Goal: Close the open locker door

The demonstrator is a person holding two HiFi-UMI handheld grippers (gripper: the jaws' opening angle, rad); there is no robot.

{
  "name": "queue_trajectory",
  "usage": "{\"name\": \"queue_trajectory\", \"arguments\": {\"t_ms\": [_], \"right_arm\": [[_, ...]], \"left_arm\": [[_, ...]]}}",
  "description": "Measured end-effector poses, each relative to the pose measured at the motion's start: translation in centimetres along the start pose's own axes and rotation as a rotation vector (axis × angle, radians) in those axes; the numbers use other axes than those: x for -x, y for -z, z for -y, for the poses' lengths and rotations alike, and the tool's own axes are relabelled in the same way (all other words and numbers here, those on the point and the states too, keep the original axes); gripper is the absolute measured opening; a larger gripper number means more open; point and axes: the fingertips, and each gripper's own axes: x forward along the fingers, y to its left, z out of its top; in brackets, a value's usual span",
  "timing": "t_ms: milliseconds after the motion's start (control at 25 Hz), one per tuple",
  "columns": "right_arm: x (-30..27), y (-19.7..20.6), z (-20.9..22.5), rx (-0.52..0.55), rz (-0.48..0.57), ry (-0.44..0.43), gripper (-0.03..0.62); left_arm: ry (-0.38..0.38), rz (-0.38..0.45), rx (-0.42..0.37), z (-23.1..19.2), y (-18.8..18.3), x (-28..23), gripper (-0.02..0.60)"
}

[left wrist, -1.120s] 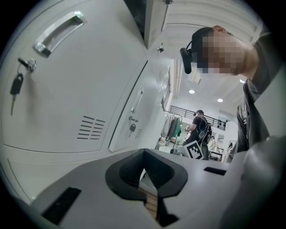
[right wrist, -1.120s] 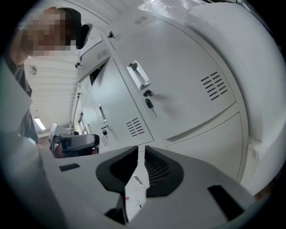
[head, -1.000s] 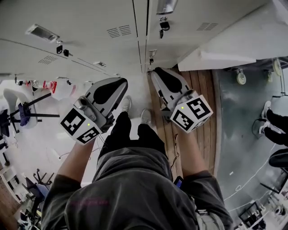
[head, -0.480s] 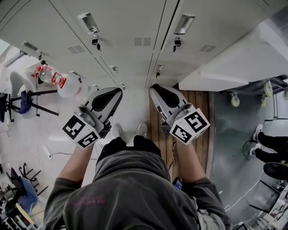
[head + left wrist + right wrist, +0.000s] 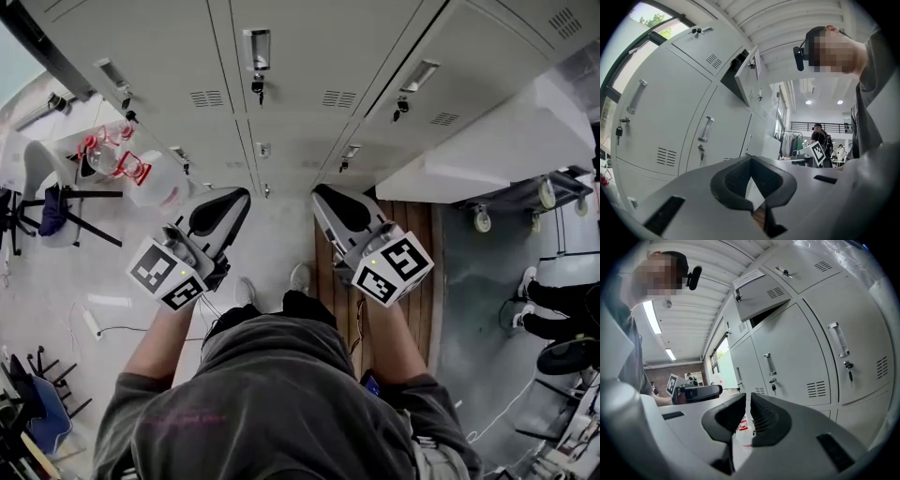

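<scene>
Both grippers have come up toward the lockers (image 5: 300, 56) in the last second, and the head view now takes in more door rows.

Left gripper (image 5: 750, 159): jaws pressed together, empty.

Right gripper (image 5: 746, 397): jaws have just been closing, with a thin slit left and nothing between them.

The open door (image 5: 761, 295) stands ajar in the top row, above both grippers and untouched.

Judgement: approach stage only; more upward reach is needed.

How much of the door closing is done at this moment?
Done: nothing, the door stands open. In hand: the right gripper is short of it, its fingers have just been closing, nothing between them. To do: reach the door and push it shut.
</scene>
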Motion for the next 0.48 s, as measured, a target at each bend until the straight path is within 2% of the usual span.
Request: {"name": "queue_trajectory", "arguments": {"t_ms": [240,480], "right_arm": [[-2.9,0.1,-6.1,0.015,0.004,0.035,0.044],[-5.4,0.3,-10.4,0.036,0.014,0.054,0.044]], "left_arm": [[0.01,0.019,-0.013,-2.4,-2.0,6.1,0.014],[0.032,0.056,-0.026,-4.0,-3.9,10.5,0.014]]}}
